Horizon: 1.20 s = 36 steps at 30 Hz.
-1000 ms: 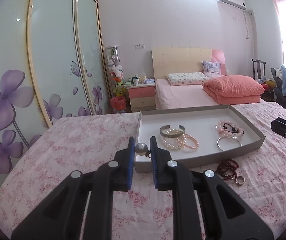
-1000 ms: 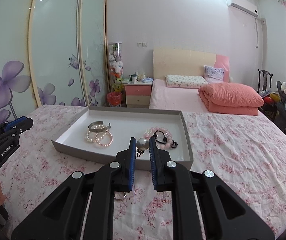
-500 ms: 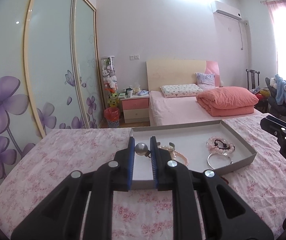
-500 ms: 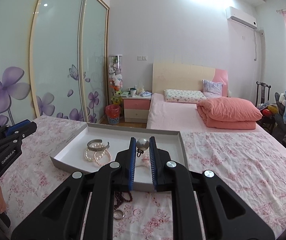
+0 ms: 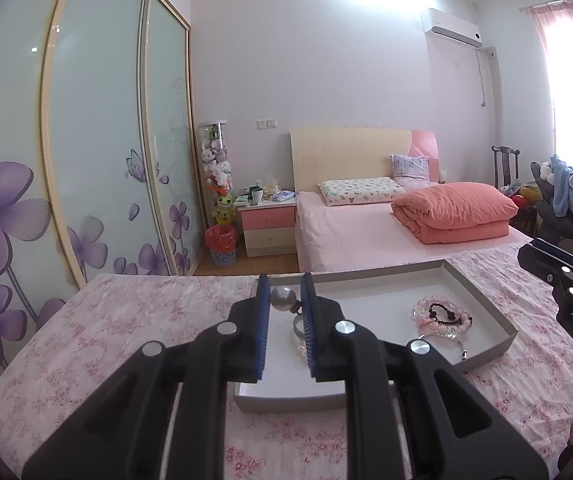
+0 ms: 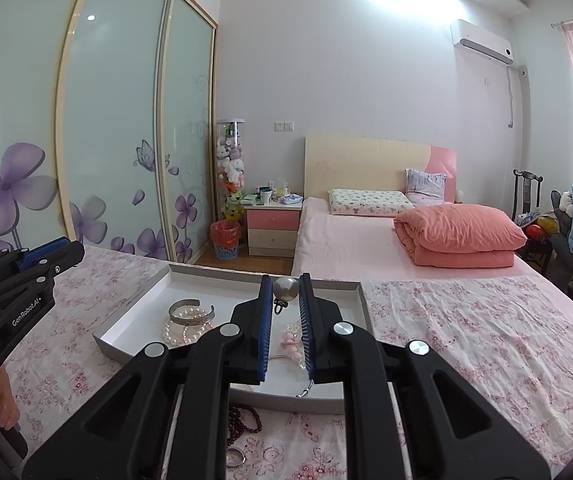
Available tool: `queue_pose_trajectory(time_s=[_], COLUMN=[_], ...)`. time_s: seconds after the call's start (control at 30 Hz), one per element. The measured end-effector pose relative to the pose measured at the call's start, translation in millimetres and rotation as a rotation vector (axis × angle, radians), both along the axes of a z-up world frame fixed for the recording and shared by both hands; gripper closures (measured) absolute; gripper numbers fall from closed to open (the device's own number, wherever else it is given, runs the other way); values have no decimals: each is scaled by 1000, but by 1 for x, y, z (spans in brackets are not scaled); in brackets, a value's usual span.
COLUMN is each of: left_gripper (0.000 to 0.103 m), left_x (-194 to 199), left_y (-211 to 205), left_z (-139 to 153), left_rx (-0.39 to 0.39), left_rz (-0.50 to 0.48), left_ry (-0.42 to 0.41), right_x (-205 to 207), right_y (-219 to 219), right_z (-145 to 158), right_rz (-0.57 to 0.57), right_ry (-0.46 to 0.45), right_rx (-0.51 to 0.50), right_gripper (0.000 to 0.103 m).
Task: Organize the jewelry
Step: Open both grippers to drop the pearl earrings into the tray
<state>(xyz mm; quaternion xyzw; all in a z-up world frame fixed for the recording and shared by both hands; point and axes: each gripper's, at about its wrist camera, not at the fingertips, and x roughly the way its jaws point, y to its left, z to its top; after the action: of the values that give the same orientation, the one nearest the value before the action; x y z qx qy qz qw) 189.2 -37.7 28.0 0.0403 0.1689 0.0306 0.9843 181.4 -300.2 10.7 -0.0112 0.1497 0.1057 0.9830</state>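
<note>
Right wrist view, nearest: a string of dark beads (image 6: 242, 420) and a ring (image 6: 235, 458) lie on the bedspread (image 6: 466, 340), just outside the tray's near edge. The left view hides both behind its own gripper body.

Right gripper (image 6: 285, 284): jaws nearly closed, pinching a silver ball (image 6: 285, 289) at the tips; a small loop hangs under it. Left gripper (image 5: 283, 292): same posture, jaws pinching a second silver ball (image 5: 283, 298). No loop is visible from that side.

Key relation: both balls sit above the tray (image 5: 286, 402), whose floor lies below and ahead of the tips. The left one is over the near-left corner, the right one over the near-right part. Judgement: each release wants a drop straight down onto bare floor. The beads run roughly along the jaw line, directly under the right gripper, so that hand is nearer.

Further in: pearl bracelets (image 6: 184, 326) against a silver cuff (image 6: 190, 306) on the left; a pink bracelet (image 5: 440, 314) and a bangle (image 5: 442, 340) on the right.
</note>
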Motion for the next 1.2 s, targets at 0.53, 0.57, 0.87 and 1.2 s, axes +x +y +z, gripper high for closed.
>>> queue_pose_trajectory(time_s=[0.53,0.57,0.87,1.2], left_gripper=[87,87,87,73], left_x=[47,51,81,98], left_y=[-11,-13,-19,-19], left_z=[-14,-17,-35,-52], left_rx=[-1,1,3,-12], left_rz=[-16,-21,-51,-67], left_ry=[22,27,64,105], right_x=[41,44,67,83], right_y=[3,4,8,11], right_z=[-12,-14,-29,-39], right_rz=[9,12,34,51], right_ry=[38,46,113,180], right_rx=[21,21,36,54], right_gripper=[88,88,88,71])
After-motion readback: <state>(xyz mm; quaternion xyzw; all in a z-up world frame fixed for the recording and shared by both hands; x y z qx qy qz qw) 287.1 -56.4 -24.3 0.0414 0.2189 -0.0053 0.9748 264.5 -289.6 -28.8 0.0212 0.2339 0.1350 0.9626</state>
